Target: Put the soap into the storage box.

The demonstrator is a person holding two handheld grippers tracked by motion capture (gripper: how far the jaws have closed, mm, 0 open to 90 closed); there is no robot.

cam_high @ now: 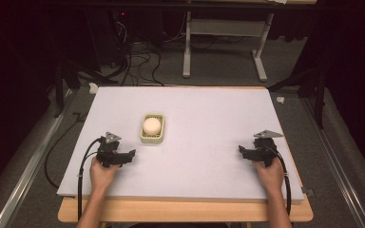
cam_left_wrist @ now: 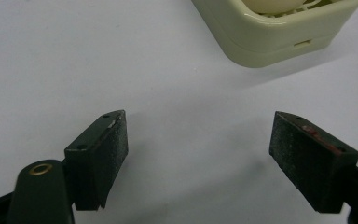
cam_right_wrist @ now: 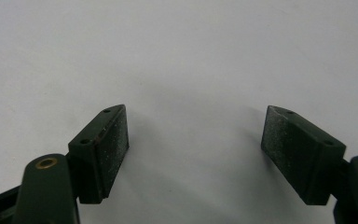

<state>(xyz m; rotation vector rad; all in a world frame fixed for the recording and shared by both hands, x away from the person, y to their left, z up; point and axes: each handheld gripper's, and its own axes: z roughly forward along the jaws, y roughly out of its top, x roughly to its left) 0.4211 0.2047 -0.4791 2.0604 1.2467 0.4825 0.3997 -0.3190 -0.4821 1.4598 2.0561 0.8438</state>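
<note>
Both grippers rest low on the white table [cam_high: 209, 118], jaws spread wide and empty, likely a ready stance. Left gripper [cam_high: 123, 157] sits just short of the cream tray [cam_high: 152, 137], which lies ahead and slightly to its right; right gripper [cam_high: 248, 152] is well apart from it. The tray holds 1 pale round ball [cam_high: 151, 125]. Tray's long axis runs away from the person; the ball has none.

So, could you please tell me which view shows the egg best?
The high view: the whole egg sits in its cream tray on the white mat. The left gripper view catches just its lower edge at the top, and the right gripper view faces bare mat.
</note>
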